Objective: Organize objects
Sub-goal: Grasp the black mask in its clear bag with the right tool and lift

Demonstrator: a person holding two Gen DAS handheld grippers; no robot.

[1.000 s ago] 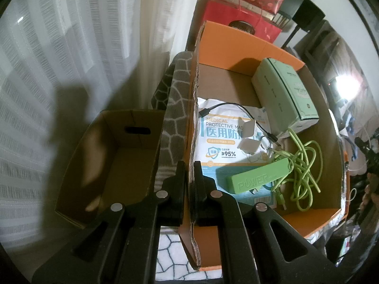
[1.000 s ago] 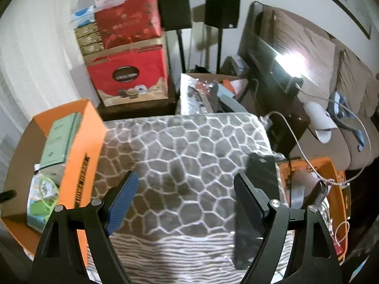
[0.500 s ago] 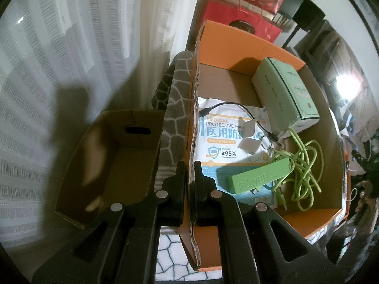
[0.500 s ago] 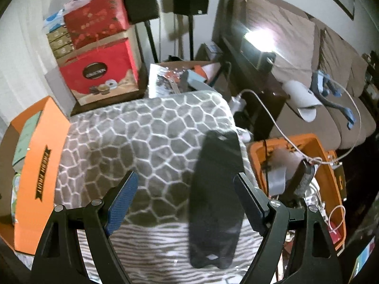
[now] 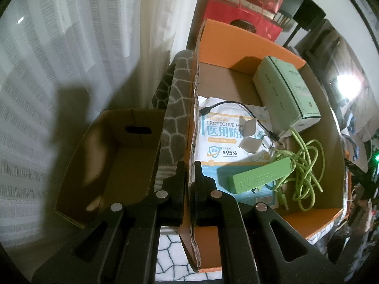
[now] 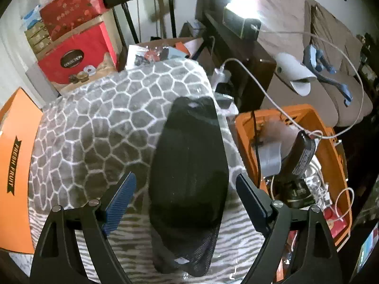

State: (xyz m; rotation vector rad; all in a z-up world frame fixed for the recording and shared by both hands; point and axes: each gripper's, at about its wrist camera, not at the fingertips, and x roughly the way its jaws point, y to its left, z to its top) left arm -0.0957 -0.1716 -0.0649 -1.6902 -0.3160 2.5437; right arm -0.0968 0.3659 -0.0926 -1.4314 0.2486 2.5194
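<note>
The cardboard wall of the orange box [image 5: 193,127] is being pinched by the left gripper [image 5: 188,184]. The right gripper [image 6: 186,189], its jaws having just been opening, is being held wide astride the black mesh pouch [image 6: 189,165] lying on the patterned blanket [image 6: 94,127], pads apart from it.

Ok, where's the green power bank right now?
In the left wrist view the green power bank lies inside the orange box, toward its near end, on the mask packet, with the green cable coiled to its right.

White curtain [image 5: 83,47] (sofa [image 6: 327,54] opposite)
</note>
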